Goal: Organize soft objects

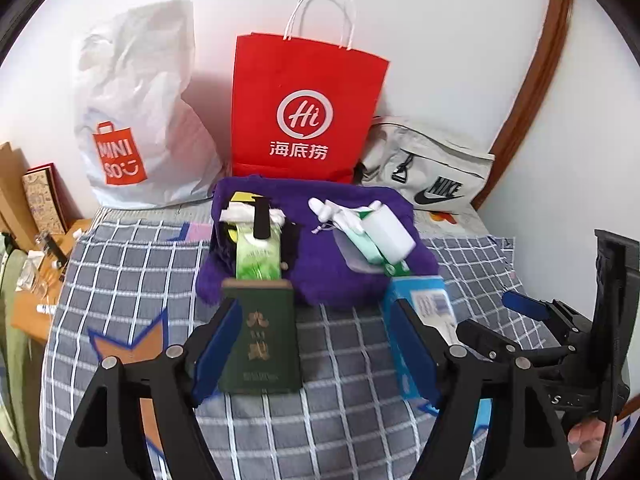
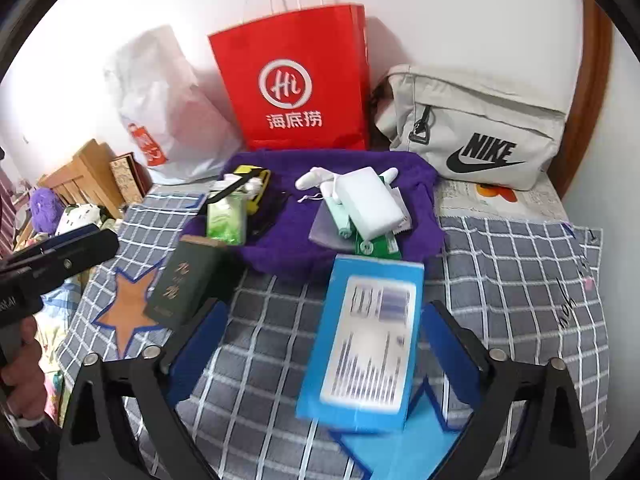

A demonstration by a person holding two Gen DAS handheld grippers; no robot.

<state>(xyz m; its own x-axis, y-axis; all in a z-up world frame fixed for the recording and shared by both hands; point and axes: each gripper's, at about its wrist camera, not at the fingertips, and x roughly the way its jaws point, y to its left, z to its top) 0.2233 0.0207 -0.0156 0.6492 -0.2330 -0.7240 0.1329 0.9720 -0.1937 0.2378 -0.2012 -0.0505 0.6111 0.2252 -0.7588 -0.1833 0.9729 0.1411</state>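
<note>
I am working over a bed spread with a grey checked cover [image 2: 500, 280], which is lying under everything else. Against the white wall a white plastic shopping bag [image 1: 136, 120], a red paper bag [image 1: 308, 108] and a pale grey sling bag [image 2: 480, 128] are standing side by side. In front of the red bag a purple towel [image 1: 320, 272] is lying flat, carrying a green tissue pack [image 1: 258, 258] on its left part and a white sponge block [image 2: 370, 200] with small tubes and sachets on its right part. At the towel's near edge a blue box [image 2: 372, 344] is resting on the cover over a blue star patch [image 2: 400, 448], and a dark green box [image 1: 262, 340] is resting near an orange star patch [image 2: 130, 312]. My left tongs [image 1: 308, 352] are standing spread, with the dark green box lying between the blue pads; they are pinching nothing. My right tongs [image 2: 320, 352] are standing spread wide, the blue box lying between them with a gap at each side.
</note>
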